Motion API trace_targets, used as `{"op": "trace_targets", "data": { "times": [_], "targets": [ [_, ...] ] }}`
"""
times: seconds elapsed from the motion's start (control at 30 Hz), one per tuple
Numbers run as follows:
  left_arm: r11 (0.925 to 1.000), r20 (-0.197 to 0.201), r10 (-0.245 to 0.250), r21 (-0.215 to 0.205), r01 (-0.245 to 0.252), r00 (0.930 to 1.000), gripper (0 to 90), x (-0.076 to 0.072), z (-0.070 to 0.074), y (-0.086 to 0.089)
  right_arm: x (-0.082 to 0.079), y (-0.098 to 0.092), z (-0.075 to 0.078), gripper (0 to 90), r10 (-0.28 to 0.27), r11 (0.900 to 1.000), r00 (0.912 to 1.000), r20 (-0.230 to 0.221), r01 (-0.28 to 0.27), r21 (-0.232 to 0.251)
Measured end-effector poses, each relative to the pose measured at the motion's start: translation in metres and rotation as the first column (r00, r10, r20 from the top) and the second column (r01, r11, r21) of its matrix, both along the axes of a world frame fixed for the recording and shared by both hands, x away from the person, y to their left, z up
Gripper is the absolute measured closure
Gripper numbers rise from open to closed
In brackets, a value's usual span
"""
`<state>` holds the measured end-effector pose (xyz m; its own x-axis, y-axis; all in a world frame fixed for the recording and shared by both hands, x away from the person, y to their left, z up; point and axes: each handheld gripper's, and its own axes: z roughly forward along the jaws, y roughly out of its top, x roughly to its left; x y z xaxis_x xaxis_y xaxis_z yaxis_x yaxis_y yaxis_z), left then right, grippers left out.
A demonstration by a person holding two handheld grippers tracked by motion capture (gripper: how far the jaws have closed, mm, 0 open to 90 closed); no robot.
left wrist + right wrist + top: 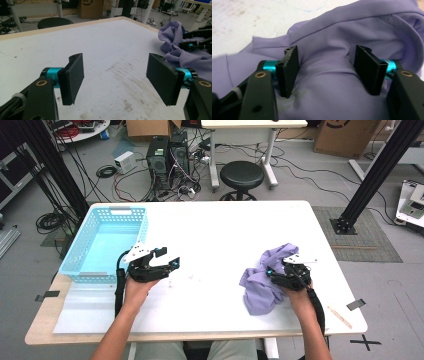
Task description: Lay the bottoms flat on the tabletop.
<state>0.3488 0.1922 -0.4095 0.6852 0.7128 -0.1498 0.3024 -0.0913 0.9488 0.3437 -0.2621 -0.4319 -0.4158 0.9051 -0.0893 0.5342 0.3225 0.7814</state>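
A crumpled lilac cloth lies on the right side of the white table. My right gripper is pushed down into it from the right. In the right gripper view the right gripper stands open, and a raised fold of the cloth bulges between the two pads. My left gripper hovers low over bare table to the left of the middle, pointing right. Its jaws are wide open with nothing between them. The cloth and the right gripper show at the far right of the left gripper view.
A light blue plastic basket sits empty at the table's back left corner, just behind my left hand. The tabletop ahead of the left jaws is scuffed. A black stool and computer cases stand on the floor beyond the far edge.
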Motion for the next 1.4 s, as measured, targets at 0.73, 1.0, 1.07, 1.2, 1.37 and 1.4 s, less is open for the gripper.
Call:
{"op": "trace_targets", "data": {
  "times": [0.73,1.0,1.07,1.2,1.37,1.4],
  "targets": [
    [0.9997,-0.015,0.017,-0.017,-0.017,0.9997,31.4,0.000,-0.004,0.011,0.033,0.083,0.005,76.6,0.356,0.914,0.9334,0.048,-0.358,0.193],
    [0.9994,-0.019,0.027,-0.021,-0.027,0.9995,31.8,0.001,-0.005,0.014,0.042,0.128,0.017,53.2,0.444,0.841,0.8865,0.130,-0.462,0.281],
    [0.9993,-0.018,0.030,-0.021,-0.031,0.9994,31.8,0.002,-0.005,0.015,0.041,0.118,0.023,47.4,0.387,0.850,0.9093,0.153,-0.416,0.322],
    [0.9995,-0.028,0.021,-0.025,-0.022,0.9994,32.3,0.004,-0.007,0.013,0.030,0.084,0.032,45.5,0.257,0.891,0.9456,0.199,-0.312,0.330],
    [0.9999,-0.040,0.005,-0.013,-0.005,0.9992,34.8,0.009,-0.012,0.003,0.021,0.049,0.019,45.2,0.169,0.929,0.9758,0.139,-0.205,0.307],
    [0.9999,-0.042,0.004,-0.013,-0.004,0.9991,35.2,0.010,-0.013,0.000,0.020,0.044,0.016,45.0,0.164,0.932,0.9789,0.122,-0.194,0.305]
  ]
}}
